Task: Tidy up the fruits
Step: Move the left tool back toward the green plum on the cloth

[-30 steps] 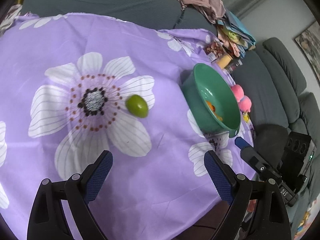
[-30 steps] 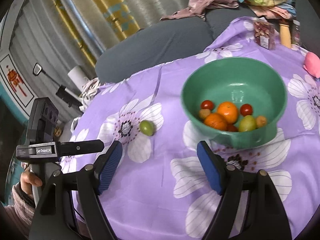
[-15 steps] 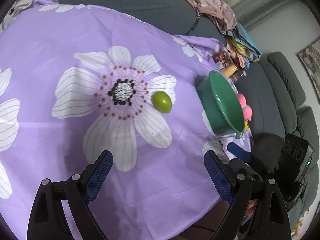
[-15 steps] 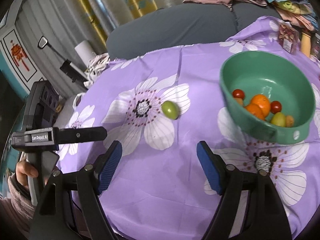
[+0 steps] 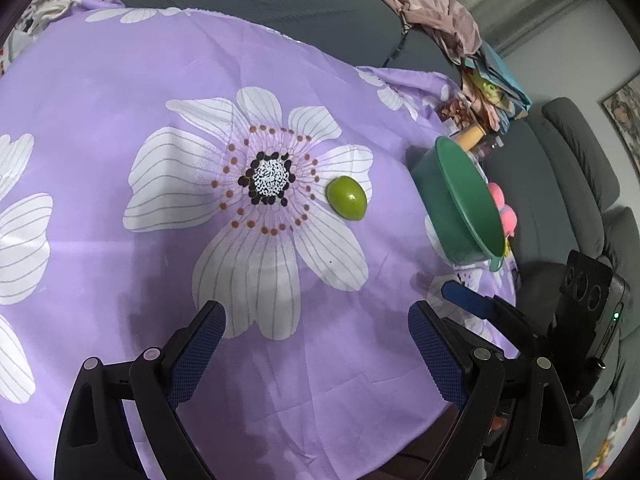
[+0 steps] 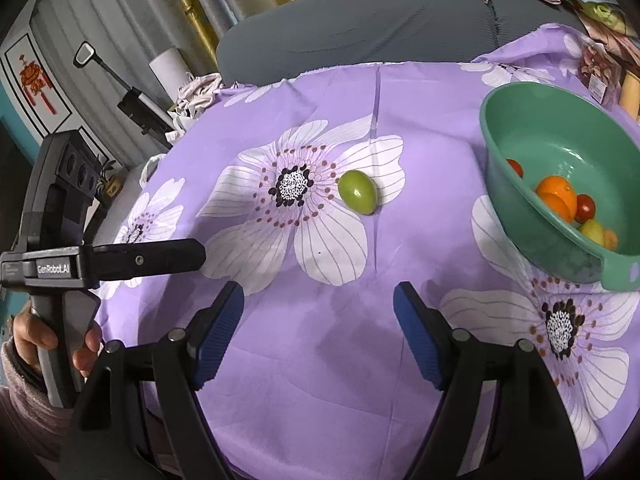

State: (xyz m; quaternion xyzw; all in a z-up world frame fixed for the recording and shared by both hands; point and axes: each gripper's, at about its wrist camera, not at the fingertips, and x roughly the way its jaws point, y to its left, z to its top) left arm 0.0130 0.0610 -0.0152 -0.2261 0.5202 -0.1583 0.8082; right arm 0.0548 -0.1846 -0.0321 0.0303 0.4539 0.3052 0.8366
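A green oval fruit [image 5: 347, 203] lies alone on the purple flowered cloth, beside a flower's dark centre; it also shows in the right wrist view [image 6: 357, 191]. A green bowl [image 6: 516, 200] stands to its right and holds oranges [image 6: 557, 196], small red tomatoes [image 6: 584, 206] and a yellow-green fruit [image 6: 592, 230]; in the left wrist view the bowl [image 5: 460, 208] is seen from the side. My left gripper [image 5: 316, 350] is open and empty, short of the fruit. My right gripper [image 6: 318, 330] is open and empty, also short of it.
A grey sofa [image 5: 280, 12] runs behind the table, with clothes [image 5: 436, 20] piled on it. Snack packets and a bottle [image 6: 600, 72] sit past the bowl. Pink toys [image 5: 504, 208] lie behind the bowl. The table edge is near, under both grippers.
Both grippers have swung left, away from the bowl and toward the green fruit, which now sits nearer the middle of each view. Both stay open.
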